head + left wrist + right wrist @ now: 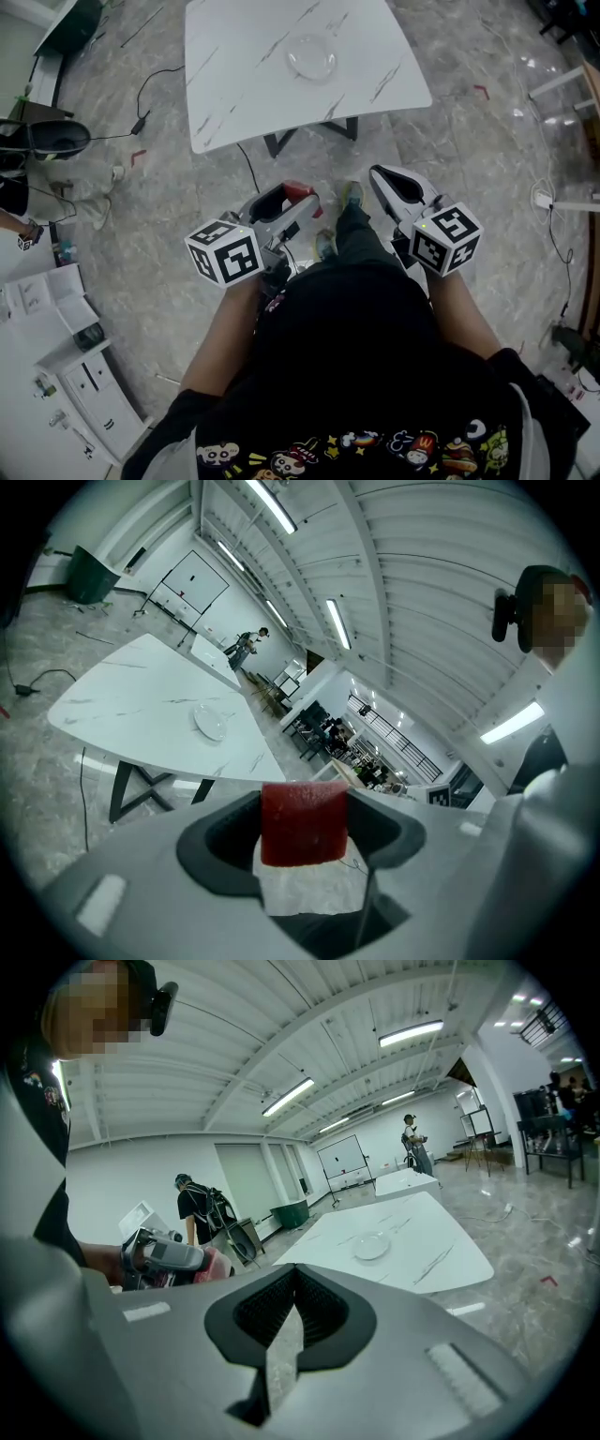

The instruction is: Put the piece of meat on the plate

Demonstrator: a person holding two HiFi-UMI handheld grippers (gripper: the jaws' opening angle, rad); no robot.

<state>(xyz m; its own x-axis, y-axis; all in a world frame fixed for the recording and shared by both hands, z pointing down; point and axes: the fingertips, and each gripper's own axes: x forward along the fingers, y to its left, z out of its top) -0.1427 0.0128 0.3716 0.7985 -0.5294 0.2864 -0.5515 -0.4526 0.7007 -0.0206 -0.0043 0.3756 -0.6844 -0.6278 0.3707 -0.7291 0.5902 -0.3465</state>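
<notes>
A red, square-cut piece of meat is clamped between the jaws of my left gripper. In the head view the meat shows at the tip of that gripper, held over the floor well short of the table. The clear glass plate sits empty near the middle of the white marble table. The same plate appears far ahead in the left gripper view. My right gripper is shut with nothing in it, its pads pressed together. It also faces the plate.
The table stands on a dark cross-legged base. Black cables trail over the grey floor left of it. White cabinets are at the lower left. A person with a backpack stands by a green bin.
</notes>
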